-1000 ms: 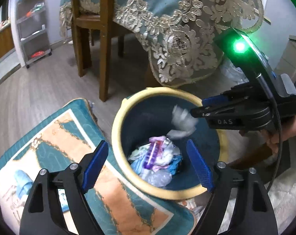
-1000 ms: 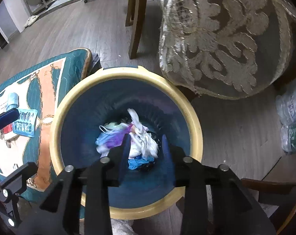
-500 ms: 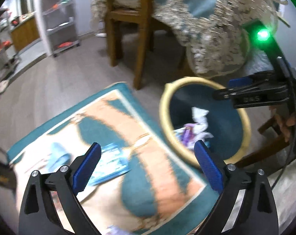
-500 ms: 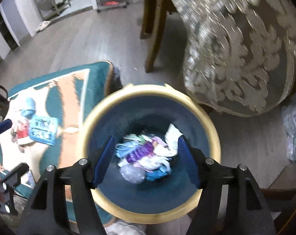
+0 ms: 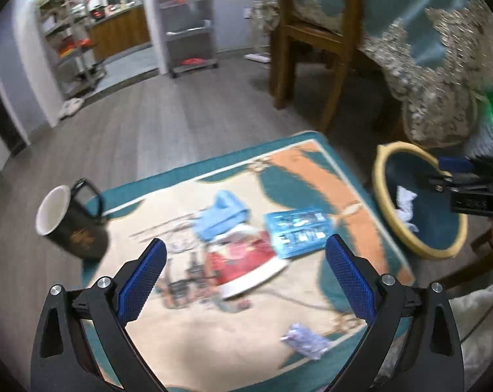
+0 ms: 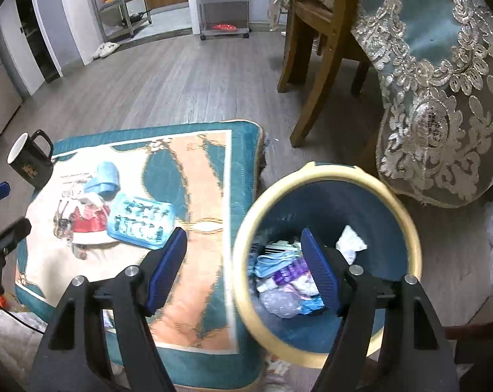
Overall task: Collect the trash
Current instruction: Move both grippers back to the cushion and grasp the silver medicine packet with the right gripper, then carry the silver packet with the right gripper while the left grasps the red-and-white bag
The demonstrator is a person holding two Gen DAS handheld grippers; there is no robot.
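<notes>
A blue bin with a yellow rim (image 6: 406, 215) (image 5: 380, 176) stands on the floor right of a patterned mat (image 6: 197, 196) (image 5: 295, 176); it holds several pieces of crumpled trash (image 6: 285, 281). On the mat lie a light-blue crumpled piece (image 5: 222, 215) (image 6: 104, 176), a blue flat packet (image 5: 297, 233) (image 6: 142, 220), a red and white wrapper (image 5: 246, 259) (image 6: 88, 219) and a small purple wrapper (image 5: 303, 339). My left gripper (image 5: 245, 277) is open and empty above the mat. My right gripper (image 6: 243, 261) is open and empty over the bin's left rim.
A black mug with a white inside (image 5: 71, 219) (image 6: 29, 160) stands at the mat's far left corner. A wooden chair (image 6: 315, 52) and a lace-edged tablecloth (image 6: 442, 98) are behind the bin. Metal shelves (image 6: 222, 0) stand at the back of the wood floor.
My right gripper opened and let a white tissue fall into the bin, then drew back left. My left gripper swung left from above the bin to above the mat.
</notes>
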